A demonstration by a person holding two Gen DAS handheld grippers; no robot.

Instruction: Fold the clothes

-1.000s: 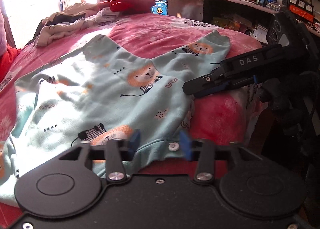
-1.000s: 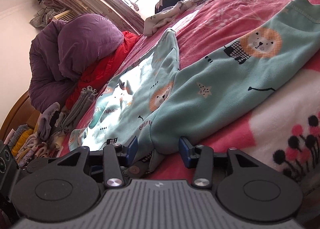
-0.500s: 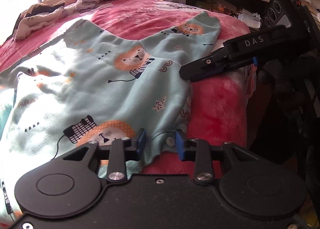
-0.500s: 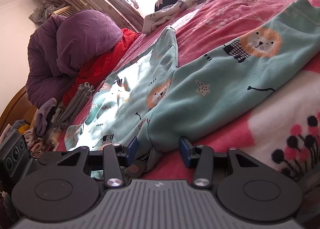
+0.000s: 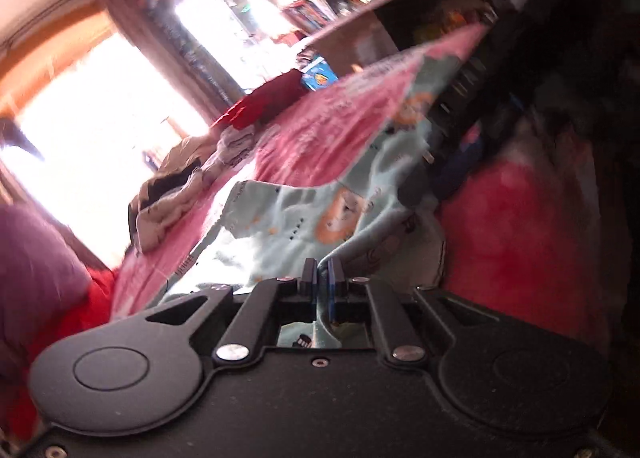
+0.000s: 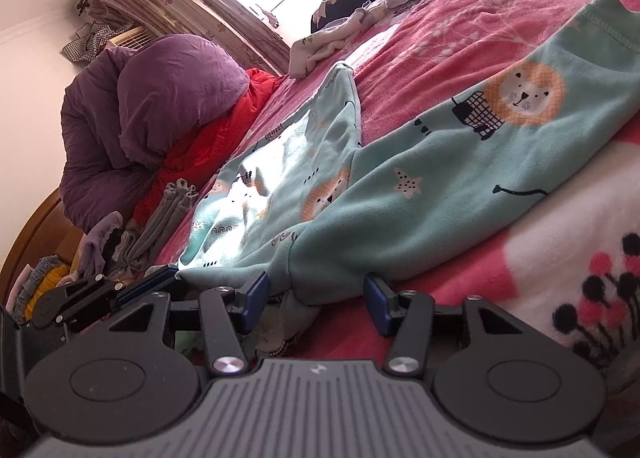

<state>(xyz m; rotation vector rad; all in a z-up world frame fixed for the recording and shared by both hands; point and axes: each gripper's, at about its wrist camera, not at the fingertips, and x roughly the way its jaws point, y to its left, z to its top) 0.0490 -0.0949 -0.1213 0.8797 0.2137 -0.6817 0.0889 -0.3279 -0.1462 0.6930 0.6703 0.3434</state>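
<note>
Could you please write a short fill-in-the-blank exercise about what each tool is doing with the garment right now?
1. The left tool is ____ on the mint-green lion-print fleece garment.
2. The right tool is ____, with the garment's edge between its fingers.
3. The garment lies on a ____ floral blanket.

Missing words: shut; open; pink

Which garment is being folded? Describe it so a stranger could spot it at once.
Start from the pink bedspread on the bed. Spread across its near side lies the mint-green garment; the left gripper is pinched shut on its edge and the right gripper stands open at its hem. Its orange lion faces, seen on nothing else there, set it apart.
</note>
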